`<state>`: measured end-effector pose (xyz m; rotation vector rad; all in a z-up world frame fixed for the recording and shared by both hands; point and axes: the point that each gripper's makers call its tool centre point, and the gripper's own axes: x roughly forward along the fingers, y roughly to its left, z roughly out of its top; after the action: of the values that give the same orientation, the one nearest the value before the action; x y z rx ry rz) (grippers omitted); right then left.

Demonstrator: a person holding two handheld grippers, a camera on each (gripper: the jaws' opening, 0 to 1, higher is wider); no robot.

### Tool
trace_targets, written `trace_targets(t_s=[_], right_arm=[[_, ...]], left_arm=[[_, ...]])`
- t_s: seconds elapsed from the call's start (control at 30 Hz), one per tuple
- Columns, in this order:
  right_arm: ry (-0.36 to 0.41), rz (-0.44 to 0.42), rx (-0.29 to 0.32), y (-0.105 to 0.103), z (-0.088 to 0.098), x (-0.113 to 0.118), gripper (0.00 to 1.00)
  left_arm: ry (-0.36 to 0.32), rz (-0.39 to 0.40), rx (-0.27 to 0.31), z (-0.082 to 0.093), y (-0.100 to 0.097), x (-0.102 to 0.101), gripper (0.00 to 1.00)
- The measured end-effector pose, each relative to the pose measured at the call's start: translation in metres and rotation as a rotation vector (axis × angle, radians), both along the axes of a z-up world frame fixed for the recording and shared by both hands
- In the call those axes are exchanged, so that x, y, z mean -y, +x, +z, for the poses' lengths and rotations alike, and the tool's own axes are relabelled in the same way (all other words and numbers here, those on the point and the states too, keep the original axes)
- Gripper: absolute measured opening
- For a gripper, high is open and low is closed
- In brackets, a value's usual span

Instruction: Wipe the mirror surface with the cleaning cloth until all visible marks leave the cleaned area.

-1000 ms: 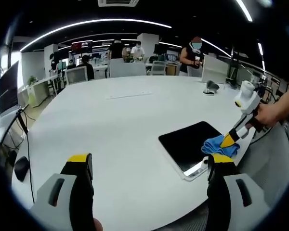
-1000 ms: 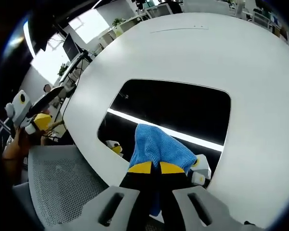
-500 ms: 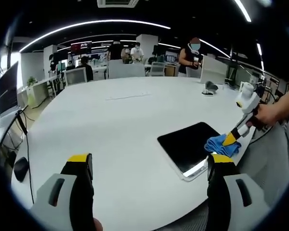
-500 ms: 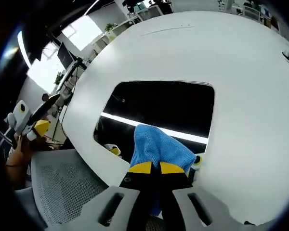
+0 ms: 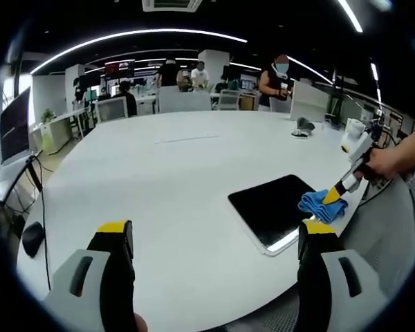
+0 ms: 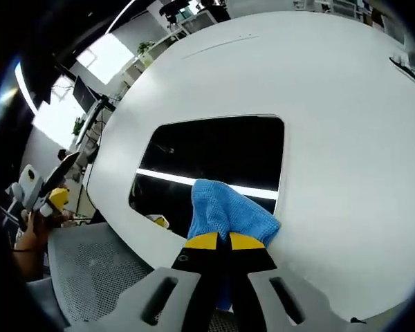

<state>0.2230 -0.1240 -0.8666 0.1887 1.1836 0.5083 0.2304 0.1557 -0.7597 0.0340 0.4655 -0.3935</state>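
— How many of each thing are on the tabletop (image 5: 159, 180)?

— One mirror (image 6: 214, 155), a dark rounded rectangle lying flat near the tabletop's edge, and one blue cleaning cloth (image 6: 228, 218). Two grippers in all.

— How are the grippers held?

— The right gripper (image 6: 218, 242) slants down toward the mirror's near edge, its jaws pinched together on the cloth, which rests on the glass. In the left gripper view it (image 5: 335, 194) comes in from the right, held by a hand (image 5: 380, 164). The left gripper (image 5: 214, 238) hangs above the tabletop with its jaws spread wide and nothing between them, well apart from the mirror.

— Anything hard to make out?

— Marks on the mirror can't be judged; it reflects a bright ceiling strip. The cloth's lower part is hidden behind the jaws. Several people (image 5: 280, 76) stand in the background, too small to detail.
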Motion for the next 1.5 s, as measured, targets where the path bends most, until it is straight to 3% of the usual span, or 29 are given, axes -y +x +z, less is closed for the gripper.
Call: trace_targets(t_s=[0.23, 0.67, 1.5], right_arm=[[0.006, -0.01, -0.002, -0.001, 0.001, -0.001, 0.0], [-0.017, -0.024, 0.023, 0.017, 0.001, -0.002, 0.0], [-0.044, -0.03, 0.046, 0.059, 0.0, -0.006, 0.0]], left_arm=[[-0.005, 0.005, -0.008, -0.001, -0.004, 0.001, 0.99], [-0.017, 0.015, 0.011, 0.014, 0.002, 0.002, 0.99], [-0.036, -0.052, -0.042, -0.006, 0.015, 0.005, 0.99]])
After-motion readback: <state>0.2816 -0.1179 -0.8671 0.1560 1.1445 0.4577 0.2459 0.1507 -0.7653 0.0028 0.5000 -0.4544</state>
